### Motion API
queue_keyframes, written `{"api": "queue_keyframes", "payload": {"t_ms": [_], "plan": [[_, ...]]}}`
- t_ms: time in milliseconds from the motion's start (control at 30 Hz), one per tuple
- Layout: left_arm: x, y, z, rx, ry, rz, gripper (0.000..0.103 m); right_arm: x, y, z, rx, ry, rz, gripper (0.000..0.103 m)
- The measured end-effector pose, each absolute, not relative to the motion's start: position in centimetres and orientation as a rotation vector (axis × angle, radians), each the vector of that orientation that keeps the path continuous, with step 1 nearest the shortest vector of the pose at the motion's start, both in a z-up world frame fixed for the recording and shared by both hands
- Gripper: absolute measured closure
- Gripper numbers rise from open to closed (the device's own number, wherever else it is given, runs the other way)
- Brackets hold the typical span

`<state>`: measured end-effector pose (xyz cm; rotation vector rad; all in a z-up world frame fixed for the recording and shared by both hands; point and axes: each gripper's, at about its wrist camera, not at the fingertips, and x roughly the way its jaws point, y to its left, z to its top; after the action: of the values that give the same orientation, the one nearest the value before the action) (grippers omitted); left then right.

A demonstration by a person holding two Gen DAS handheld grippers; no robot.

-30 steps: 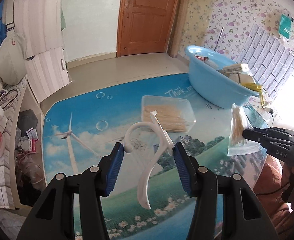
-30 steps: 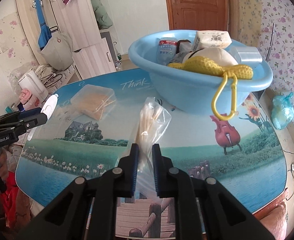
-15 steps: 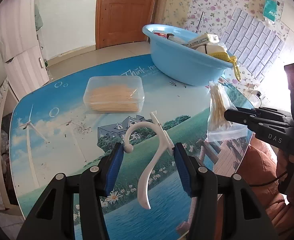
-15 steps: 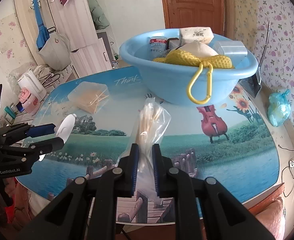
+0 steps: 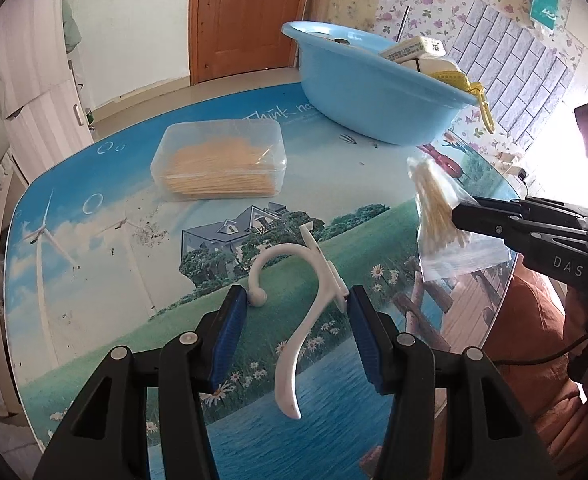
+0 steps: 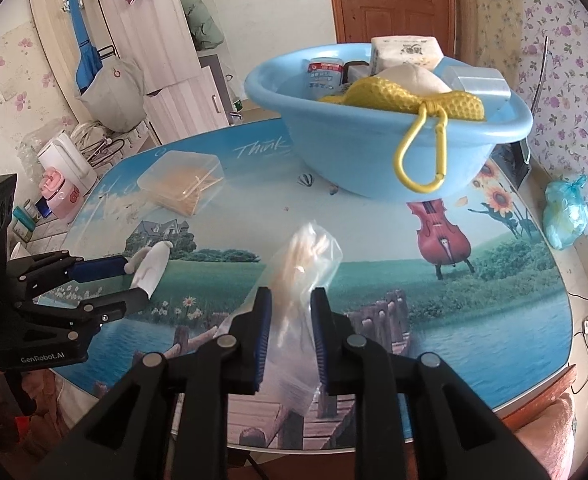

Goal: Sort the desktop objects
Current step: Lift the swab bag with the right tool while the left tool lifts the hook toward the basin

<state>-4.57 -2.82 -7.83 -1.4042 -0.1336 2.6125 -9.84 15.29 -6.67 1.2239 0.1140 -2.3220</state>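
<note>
The left gripper (image 5: 298,304) holds a white plastic hook (image 5: 302,308) pinched between its blue pads, above the near edge of the table (image 5: 93,264). The right gripper (image 6: 289,320) is clamped on a clear bag of cotton swabs (image 6: 302,280), also held above the table. A clear box of toothpicks (image 5: 219,166) lies on the table, near the blue basin (image 6: 358,160) full of sorted items.

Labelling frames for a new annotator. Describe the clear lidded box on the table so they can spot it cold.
Start at the big blue basin on the picture-printed table. Beside it, lying flat on the sky part of the print, is the clear plastic box packed with thin tan sticks. Unlike the bagged swabs in the right gripper, it is rigid, rectangular and untouched.
</note>
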Motion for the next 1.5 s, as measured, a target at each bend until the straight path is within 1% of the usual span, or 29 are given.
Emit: {"api": "queue_keyframes", "payload": {"t_ms": [33, 167, 200, 300, 400, 433, 467, 500, 533, 600, 633, 667, 700, 967, 1500], "plan": [[-4.6, -2.7, -7.8, -1.404, -0.129, 2.613, 0.052, -9.9, 15.2, -6.7, 1.227, 0.11, -2.32, 0.077], [-4.6, -2.6, -7.8, -1.393, -0.107, 2.627, 0.052, -10.0, 14.7, -7.2, 1.248, 0.119, -2.308, 0.063], [-4.5, -2.5, -7.9, -1.39, -0.091, 2.634, 0.052, -10.0, 14.5, -7.3, 1.249, 0.133, -2.309, 0.061], [-4.4, -2.3, -7.9, -1.382, -0.055, 2.647, 0.052, -10.0, 13.9, -7.7, 1.26, 0.157, -2.303, 0.06], [-4.4, -2.4, -7.8, -1.38, -0.058, 2.652, 0.052, -9.9, 13.7, -8.1, 1.255, 0.189, -2.307, 0.06], [-4.5, -2.5, -7.9, -1.381, -0.061, 2.654, 0.052, -9.9, 13.6, -8.1, 1.248, 0.202, -2.306, 0.061], [-4.5, -2.5, -7.8, -1.382, -0.063, 2.655, 0.052, -9.8, 13.6, -8.1, 1.24, 0.21, -2.302, 0.064], [-4.5, -2.5, -7.8, -1.383, -0.065, 2.656, 0.052, -9.8, 13.6, -8.0, 1.231, 0.209, -2.299, 0.074], [-4.5, -2.6, -7.8, -1.385, -0.068, 2.657, 0.052, -9.7, 13.7, -7.9, 1.224, 0.211, -2.303, 0.075], [-4.5, -2.6, -7.7, -1.38, -0.077, 2.657, 0.052, -9.6, 13.8, -7.6, 1.211, 0.203, -2.304, 0.082], [-4.5, -2.6, -7.5, -1.375, -0.083, 2.658, 0.052, -9.6, 14.0, -7.4, 1.201, 0.191, -2.305, 0.083], [-4.4, -2.6, -7.4, -1.371, -0.086, 2.66, 0.052, -9.5, 14.1, -7.2, 1.19, 0.183, -2.308, 0.087], [-4.4, -2.7, -7.2, -1.365, -0.087, 2.664, 0.052, -9.5, 14.2, -7.0, 1.179, 0.176, -2.309, 0.088], [-4.0, -3.3, -5.5, -1.312, -0.129, 2.695, 0.052, -8.7, 14.7, -5.0, 1.09, 0.125, -2.304, 0.089], [-3.7, -3.5, -3.2, -1.252, -0.164, 2.714, 0.052, -8.0, 14.8, -2.9, 0.999, 0.107, -2.305, 0.09]]}}
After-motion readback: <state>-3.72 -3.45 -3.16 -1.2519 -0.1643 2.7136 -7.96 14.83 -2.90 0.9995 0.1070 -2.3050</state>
